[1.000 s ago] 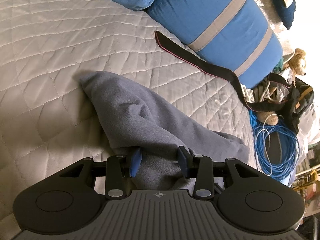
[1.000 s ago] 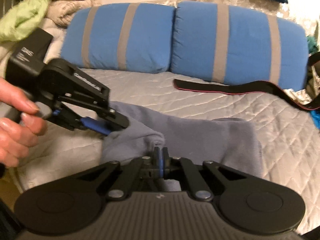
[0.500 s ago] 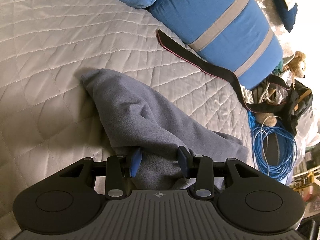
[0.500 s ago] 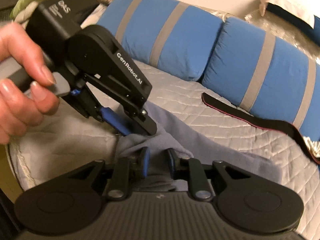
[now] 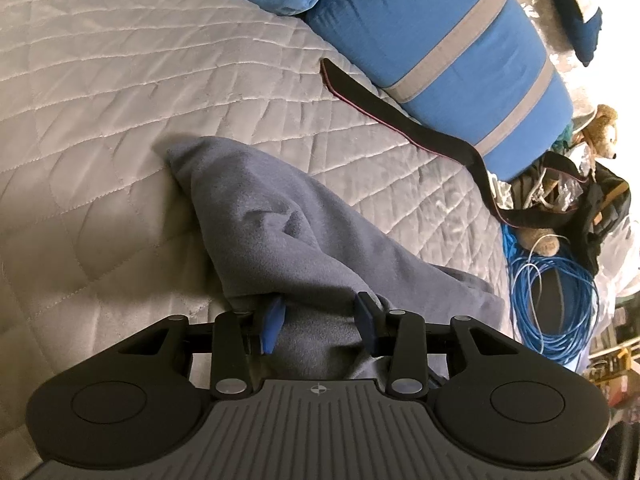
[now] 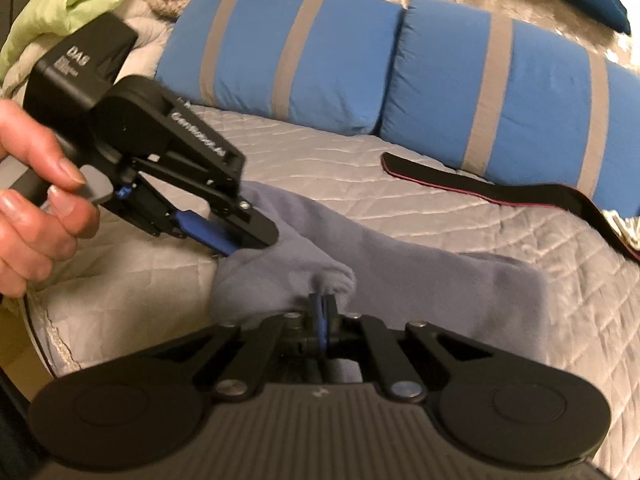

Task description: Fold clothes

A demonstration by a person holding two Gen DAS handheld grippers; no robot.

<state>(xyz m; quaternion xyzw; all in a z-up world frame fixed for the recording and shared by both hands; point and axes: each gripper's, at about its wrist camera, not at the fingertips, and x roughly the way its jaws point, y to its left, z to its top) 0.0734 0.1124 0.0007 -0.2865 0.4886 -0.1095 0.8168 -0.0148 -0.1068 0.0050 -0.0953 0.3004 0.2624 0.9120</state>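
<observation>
Grey-blue fleece garment [image 6: 400,264] lies bunched on the quilted bed [image 5: 100,100], its near edge gathered at 6 o'clock. The right gripper [image 6: 323,320] has its 2 fingers clamped on a rolled hem. The left gripper [image 5: 320,316], coming in from 9 o'clock in the right view, has fingers apart around cloth. Judging by this, a fold is in hand; next, the left must close before both carry the edge toward the pillows [image 6: 400,64] at 12 o'clock.
</observation>
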